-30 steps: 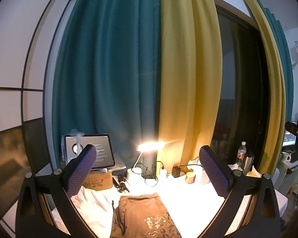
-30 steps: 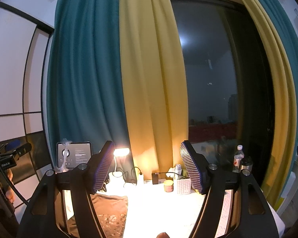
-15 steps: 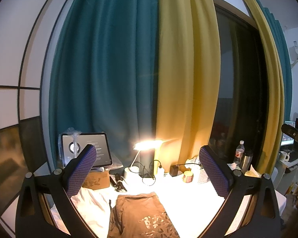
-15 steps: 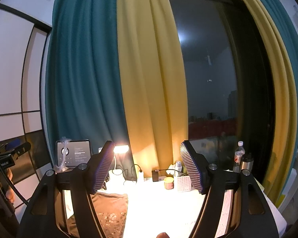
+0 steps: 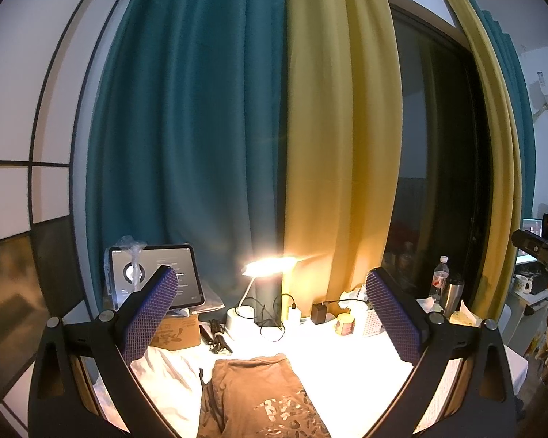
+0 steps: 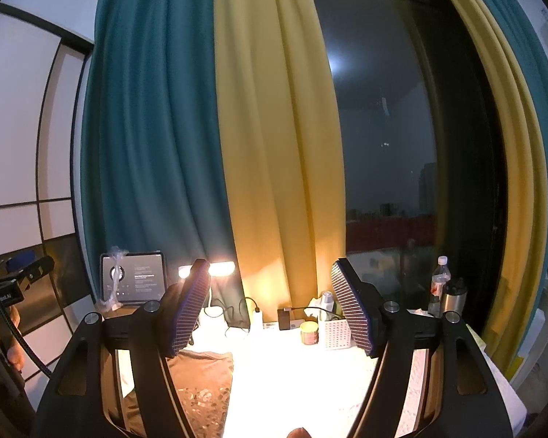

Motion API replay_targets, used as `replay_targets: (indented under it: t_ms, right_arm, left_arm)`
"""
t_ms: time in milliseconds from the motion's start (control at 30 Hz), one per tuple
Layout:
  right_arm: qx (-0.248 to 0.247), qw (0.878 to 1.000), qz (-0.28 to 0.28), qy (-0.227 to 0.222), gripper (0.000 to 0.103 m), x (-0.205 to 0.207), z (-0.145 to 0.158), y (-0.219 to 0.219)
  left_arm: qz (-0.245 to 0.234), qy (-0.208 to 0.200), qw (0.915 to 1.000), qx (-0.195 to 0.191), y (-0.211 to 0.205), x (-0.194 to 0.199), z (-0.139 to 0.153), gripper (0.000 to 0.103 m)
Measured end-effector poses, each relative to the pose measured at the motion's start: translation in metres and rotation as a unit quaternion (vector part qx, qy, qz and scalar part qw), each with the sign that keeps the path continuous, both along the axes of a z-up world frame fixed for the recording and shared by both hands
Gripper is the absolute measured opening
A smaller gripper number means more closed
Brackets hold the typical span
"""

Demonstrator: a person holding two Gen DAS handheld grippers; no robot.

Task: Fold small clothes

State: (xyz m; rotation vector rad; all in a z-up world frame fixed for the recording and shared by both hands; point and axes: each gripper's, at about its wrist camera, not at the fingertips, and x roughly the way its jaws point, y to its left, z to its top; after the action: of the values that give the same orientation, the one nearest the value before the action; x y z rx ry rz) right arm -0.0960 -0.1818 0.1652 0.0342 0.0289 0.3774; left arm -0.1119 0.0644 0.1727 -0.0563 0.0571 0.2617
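**Both grippers open above the table, brown garment lies flat**

The left gripper (image 5: 270,314) is held up above the table (image 5: 347,361) w/ its jaws wide apart and nothing between them. The right gripper (image 6: 270,310) is also spread wide and empty.

The brown garment (image 5: 259,398) lies on the white table at near centre in the left wrist view, its waistband toward the far side, a shiny print on the near part. In the right wrist view it is at near left, partly behind the left finger. A white cloth (image 5: 164,376) lies just left of it, touching.

Far side: a lit desk lamp (image 5: 268,266), a tablet (image 5: 157,277) on a cardboard box (image 5: 177,334) at far left, a small jar (image 5: 344,323), a water bottle (image 5: 440,279) at far right. Teal and yellow curtains (image 5: 237,127) hang behind.
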Motion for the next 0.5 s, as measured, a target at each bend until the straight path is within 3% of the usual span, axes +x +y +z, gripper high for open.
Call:
replay_targets:
  t_ms: [500]
  right_arm:
    - [0.001, 1.000, 0.001, 0.000, 0.072, 0.0008, 0.0002, -0.0008]
  left_arm:
    - [-0.005, 0.000, 1.0000, 0.001, 0.0029, 0.0011, -0.0006, 0.102]
